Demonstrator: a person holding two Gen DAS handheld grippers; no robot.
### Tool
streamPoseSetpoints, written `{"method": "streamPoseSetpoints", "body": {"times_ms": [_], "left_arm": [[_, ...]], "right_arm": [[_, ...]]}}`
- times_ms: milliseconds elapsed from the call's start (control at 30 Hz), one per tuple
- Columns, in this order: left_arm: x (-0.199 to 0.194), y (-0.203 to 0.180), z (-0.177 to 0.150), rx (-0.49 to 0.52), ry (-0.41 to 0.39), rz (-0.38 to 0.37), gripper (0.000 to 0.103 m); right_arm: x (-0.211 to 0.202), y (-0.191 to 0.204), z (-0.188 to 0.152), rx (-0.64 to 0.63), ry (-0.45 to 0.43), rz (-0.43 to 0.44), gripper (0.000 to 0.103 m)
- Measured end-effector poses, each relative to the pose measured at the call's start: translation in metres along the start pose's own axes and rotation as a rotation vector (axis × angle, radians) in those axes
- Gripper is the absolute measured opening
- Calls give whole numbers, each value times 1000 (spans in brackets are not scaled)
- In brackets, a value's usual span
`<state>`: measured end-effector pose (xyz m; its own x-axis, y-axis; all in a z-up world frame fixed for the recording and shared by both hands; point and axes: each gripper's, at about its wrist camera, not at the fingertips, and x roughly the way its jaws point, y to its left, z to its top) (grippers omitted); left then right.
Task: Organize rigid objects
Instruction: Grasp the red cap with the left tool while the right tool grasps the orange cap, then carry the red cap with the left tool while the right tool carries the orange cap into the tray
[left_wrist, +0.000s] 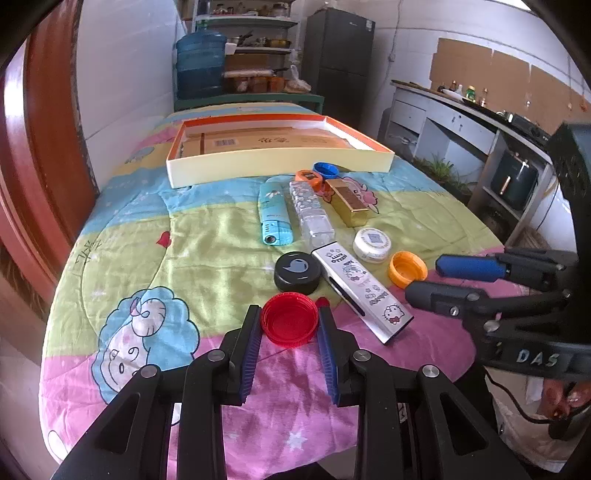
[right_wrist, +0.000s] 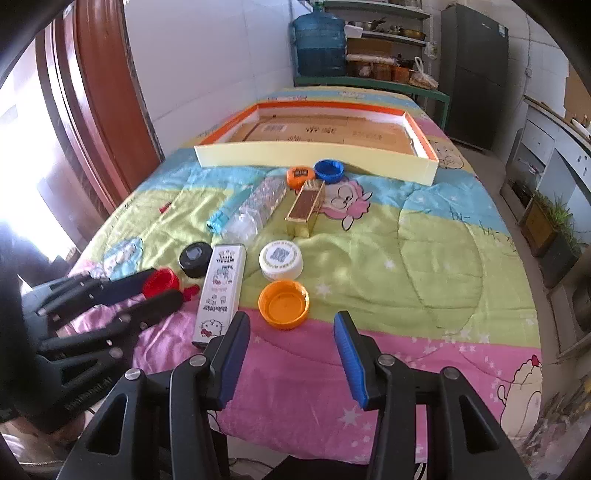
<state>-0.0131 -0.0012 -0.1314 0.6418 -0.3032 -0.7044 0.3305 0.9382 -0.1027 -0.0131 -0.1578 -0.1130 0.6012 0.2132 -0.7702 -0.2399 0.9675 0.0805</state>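
My left gripper (left_wrist: 290, 314) is shut on a red cap (left_wrist: 289, 318), seen also in the right wrist view (right_wrist: 160, 282). My right gripper (right_wrist: 291, 321) is open, its fingertips just short of an orange cap (right_wrist: 283, 303). On the quilt lie a Hello Kitty tin (right_wrist: 221, 291), a black lid (left_wrist: 297, 272), a white lid (right_wrist: 281, 259), a clear bottle (left_wrist: 312, 214), a blue lighter (left_wrist: 273, 214), a gold box (left_wrist: 347, 202), a small orange cap (left_wrist: 308, 179) and a blue cap (left_wrist: 325, 170). A shallow orange-rimmed box (left_wrist: 277, 170) stands behind them.
The table (right_wrist: 443, 258) is covered by a cartoon quilt. A red-brown door (left_wrist: 44, 147) stands at the left. Shelves with a water jug (left_wrist: 199, 66), a dark fridge (left_wrist: 336, 62) and a counter (left_wrist: 461, 122) stand beyond the table.
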Motion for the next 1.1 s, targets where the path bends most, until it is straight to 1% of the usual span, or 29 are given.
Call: {"method": "streamPoseSetpoints", "body": {"times_ms": [67,100,133,200,467,667,867,1100], "left_arm": [[0,2,1,-8,-1,4,31],[-1,2,1,-10,-1,5,31],[-1,3,1,-13,1,6,31],[-2,4,1,-18,-2,10,31],[-7,8,11,-48,-18,21,31],[-9,10,24,-60,-30,24,31],[-12,14,48,-78,-56,51,31],[-11,23,84,-110,-77,100,31]], "right_arm": [[6,0,0,-2,14,-7,47],[7,2,0,-10,7,-19,44],[8,4,2,-22,5,-36,37],[11,6,4,-40,2,-46,28],[9,10,6,-56,-15,-13,28],[1,5,14,-29,-46,9,28],[-9,-3,31,-8,-93,30,28],[-20,-9,65,-14,-166,42,28]]}}
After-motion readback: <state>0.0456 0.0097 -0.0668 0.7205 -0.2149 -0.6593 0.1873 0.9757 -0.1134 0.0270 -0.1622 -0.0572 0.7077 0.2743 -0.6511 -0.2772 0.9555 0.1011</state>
